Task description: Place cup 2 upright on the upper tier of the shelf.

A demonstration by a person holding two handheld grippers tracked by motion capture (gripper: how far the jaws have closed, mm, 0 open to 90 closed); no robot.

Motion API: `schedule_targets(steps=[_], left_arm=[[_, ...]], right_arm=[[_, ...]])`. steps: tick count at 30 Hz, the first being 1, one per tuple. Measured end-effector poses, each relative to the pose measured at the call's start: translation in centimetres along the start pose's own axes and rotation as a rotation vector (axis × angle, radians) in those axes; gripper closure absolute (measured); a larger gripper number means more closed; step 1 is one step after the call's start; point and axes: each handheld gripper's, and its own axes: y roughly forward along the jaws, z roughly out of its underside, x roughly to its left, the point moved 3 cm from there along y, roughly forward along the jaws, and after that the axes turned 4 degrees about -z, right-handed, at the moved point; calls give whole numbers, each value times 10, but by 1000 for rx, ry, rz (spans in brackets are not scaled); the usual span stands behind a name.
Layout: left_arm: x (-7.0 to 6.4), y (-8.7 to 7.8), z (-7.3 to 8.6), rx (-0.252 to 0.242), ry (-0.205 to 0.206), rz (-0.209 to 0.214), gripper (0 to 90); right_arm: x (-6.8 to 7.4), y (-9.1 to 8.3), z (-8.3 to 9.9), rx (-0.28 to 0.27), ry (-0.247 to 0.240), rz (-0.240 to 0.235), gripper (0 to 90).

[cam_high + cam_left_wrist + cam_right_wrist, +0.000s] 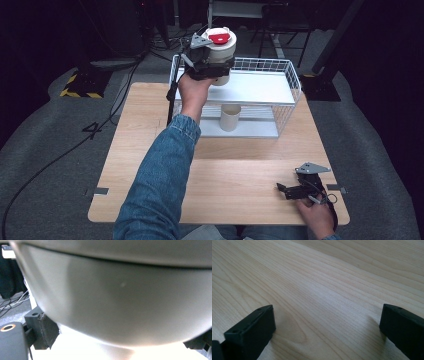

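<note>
Your left gripper (212, 62) is up at the 12 o'clock end of the tabletop (150, 150), held above the top tier of the white wire rack (292, 82). Its fingers are clamped on a cream-coloured jar (220, 52), one on each side of the body. The jar stands upright in the grip, with its red-marked lid (220, 36) facing up, and it hangs just over the left end of the rack's white upper shelf (260, 87); you cannot tell whether its base touches the shelf. In the left gripper view the jar (120, 297) is pressed so close that its pale curved wall spreads from edge to edge, with one dark finger pad (47, 330) showing at about 8 o'clock.

On the rack's lower shelf, a small beige cup (230, 117) stands upright, below and slightly to the right of the held jar.

Your right gripper (295, 190) lies at about 5 o'clock on the tabletop, near the front edge, well apart from the rack, with your right hand (316, 212) on it. Its fingers (252, 327) are wide apart, with bare wood grain between them, and they sit low against the tabletop (324, 290).

Your left forearm, in a denim sleeve (160, 180), reaches from 6 o'clock up toward the rack.
</note>
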Motion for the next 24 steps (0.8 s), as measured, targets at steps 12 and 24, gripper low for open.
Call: schedule_targets(steps=[12, 24], left_arm=[[2, 27, 1, 22, -42, -26, 94], [0, 51, 11, 90, -15, -43, 93]], right_arm=[[0, 0, 0, 0, -1, 1, 5], [0, 0, 0, 0, -1, 1, 6]])
